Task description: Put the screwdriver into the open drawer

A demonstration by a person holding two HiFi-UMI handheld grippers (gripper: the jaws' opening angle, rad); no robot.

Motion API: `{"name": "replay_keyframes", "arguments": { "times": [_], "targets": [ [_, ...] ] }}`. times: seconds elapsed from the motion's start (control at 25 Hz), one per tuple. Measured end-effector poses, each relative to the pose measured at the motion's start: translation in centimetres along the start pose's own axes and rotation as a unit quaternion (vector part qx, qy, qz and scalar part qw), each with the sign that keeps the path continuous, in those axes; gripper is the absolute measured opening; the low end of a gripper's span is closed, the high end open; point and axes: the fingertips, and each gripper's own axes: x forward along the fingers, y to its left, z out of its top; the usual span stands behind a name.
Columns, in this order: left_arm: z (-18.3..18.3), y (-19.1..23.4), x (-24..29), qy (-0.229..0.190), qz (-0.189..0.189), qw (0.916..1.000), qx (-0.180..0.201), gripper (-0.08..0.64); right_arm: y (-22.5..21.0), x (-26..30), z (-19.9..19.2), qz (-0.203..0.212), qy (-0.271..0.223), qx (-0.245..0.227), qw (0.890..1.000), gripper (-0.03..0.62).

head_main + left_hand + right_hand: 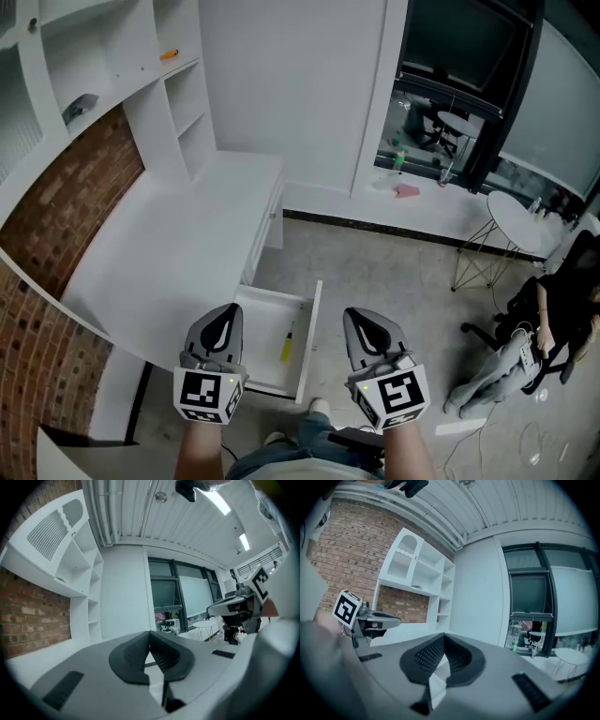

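Observation:
A yellow-handled screwdriver (286,344) lies inside the open white drawer (312,339) under the desk. Both grippers are held up level in front of me, apart from the drawer and above it. My left gripper (228,311) is shut with nothing between its jaws; its closed tips (150,634) point at the far wall. To the right of the drawer, my right gripper (362,319) also has its jaws together and empty, seen in its own view (443,638). Each gripper shows in the other's view: the right one (234,606) and the left one (370,618).
A white desk (178,234) runs along a brick wall (56,202), with white shelves (169,94) above it. A small orange thing (169,54) lies on a shelf. A round white table (525,220) and a seated person (553,319) are at the right. Windows (469,56) stand at the far side.

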Motion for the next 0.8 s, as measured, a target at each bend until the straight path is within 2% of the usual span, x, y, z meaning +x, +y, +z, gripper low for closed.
{"name": "replay_keyframes", "arguments": {
  "times": [0.32,0.8],
  "targets": [
    [4.1,0.6,-2.7,-0.055,-0.018,0.9983,0.0,0.014,2.1,-3.2,1.9,-0.041,-0.01,-0.011,0.999,0.011],
    [6.1,-0.1,-3.9,-0.08,-0.044,0.9958,0.012,0.014,2.5,-5.6,3.2,-0.073,-0.015,-0.03,0.997,0.011]
  ]
}}
